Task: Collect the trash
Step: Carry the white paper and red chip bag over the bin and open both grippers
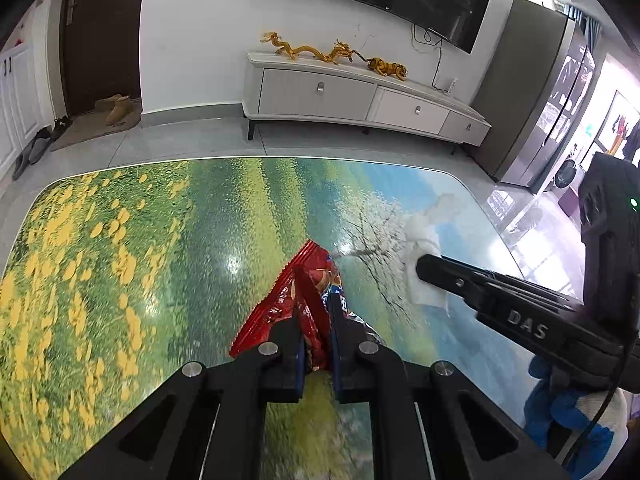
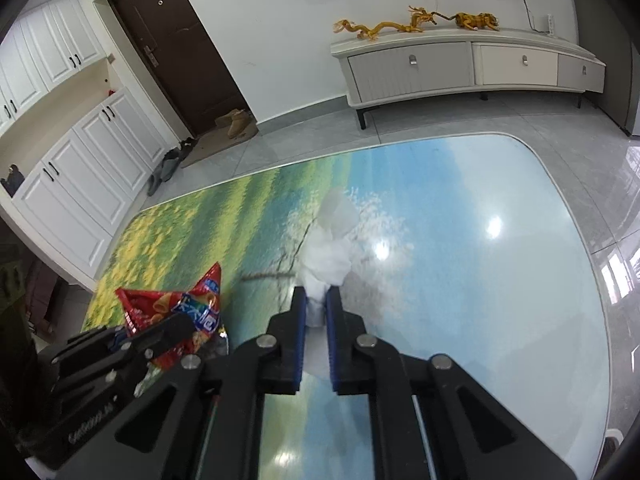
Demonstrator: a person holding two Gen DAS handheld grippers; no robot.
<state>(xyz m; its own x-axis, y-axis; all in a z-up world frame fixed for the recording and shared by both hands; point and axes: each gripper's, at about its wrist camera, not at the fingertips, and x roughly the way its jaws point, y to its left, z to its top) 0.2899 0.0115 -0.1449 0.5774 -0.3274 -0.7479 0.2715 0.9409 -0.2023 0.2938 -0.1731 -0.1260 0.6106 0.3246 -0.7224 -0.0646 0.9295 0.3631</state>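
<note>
Side by side over landscape-printed tabletop (image 1: pixel 120 248): left tongs (image 1: pixel 316 320) clamped on red snack wrapper (image 1: pixel 288 300), right tongs (image 2: pixel 316 304) pinching crumpled white tissue (image 2: pixel 328 256), both pieces of trash at tabletop level.

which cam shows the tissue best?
Right wrist: the tissue sits centered, pinched between the right gripper fingers, whole wad visible. Left wrist shows it off to the side, partly behind that gripper.
</note>
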